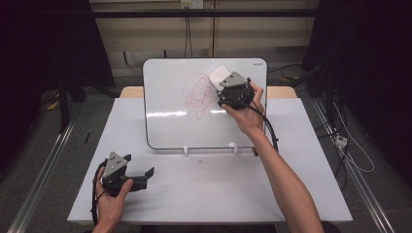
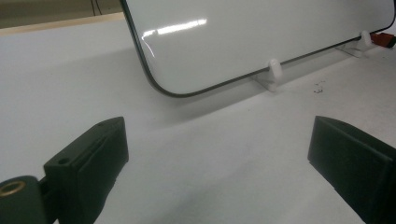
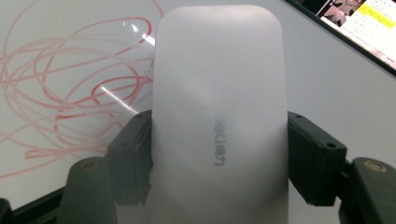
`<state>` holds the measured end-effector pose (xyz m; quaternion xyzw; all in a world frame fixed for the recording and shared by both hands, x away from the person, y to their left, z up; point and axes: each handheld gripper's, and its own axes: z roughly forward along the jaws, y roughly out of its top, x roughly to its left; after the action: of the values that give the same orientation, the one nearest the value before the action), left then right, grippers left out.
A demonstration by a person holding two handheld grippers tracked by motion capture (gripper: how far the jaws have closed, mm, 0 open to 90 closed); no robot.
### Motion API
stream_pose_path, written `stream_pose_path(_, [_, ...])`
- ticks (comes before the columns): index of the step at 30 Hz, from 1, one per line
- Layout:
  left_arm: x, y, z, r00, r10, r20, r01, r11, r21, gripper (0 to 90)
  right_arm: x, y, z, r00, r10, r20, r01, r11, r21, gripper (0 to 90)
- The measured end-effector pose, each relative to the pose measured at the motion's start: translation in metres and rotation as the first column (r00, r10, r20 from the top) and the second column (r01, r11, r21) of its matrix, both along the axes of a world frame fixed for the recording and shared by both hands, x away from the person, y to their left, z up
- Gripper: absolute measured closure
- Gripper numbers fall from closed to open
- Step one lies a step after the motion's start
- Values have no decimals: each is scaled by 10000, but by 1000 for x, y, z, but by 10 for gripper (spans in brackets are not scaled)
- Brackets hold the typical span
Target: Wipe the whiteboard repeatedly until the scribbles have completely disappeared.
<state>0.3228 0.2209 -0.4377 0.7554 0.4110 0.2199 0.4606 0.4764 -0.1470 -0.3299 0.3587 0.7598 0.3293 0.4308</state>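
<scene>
Between your right gripper's [image 3: 219, 154] jaws sits the white eraser [image 3: 218, 93], clamped across its narrow sides so its flat face probably meets the whiteboard [image 1: 170, 97]. Its long axis runs straight ahead, beside the red scribble [image 3: 70, 88]. Your left gripper [image 1: 141, 175] rests open, empty.

The left gripper's [image 2: 219, 158] black jaws stand wide apart over the white desk [image 2: 70, 84], nothing between them; ahead, a whiteboard [image 2: 261, 32] leans in white clips [image 2: 274, 70].

White table [image 1: 204, 194], wall socket [image 1: 191, 4], perhaps cables on floor [image 1: 352, 150]
</scene>
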Motion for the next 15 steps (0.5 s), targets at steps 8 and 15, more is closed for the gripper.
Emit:
stream_pose_path(8, [0, 0, 0, 10000, 51, 16, -51, 9999, 119, 53, -10, 10, -12, 9995, 306, -80, -308, 9991, -287, 318])
stream_pose_path(15, [3, -4, 0, 10000, -22, 24, 22, 10000, 91, 53, -20, 21, -22, 9981, 588, -207, -595, 9975, -373, 318])
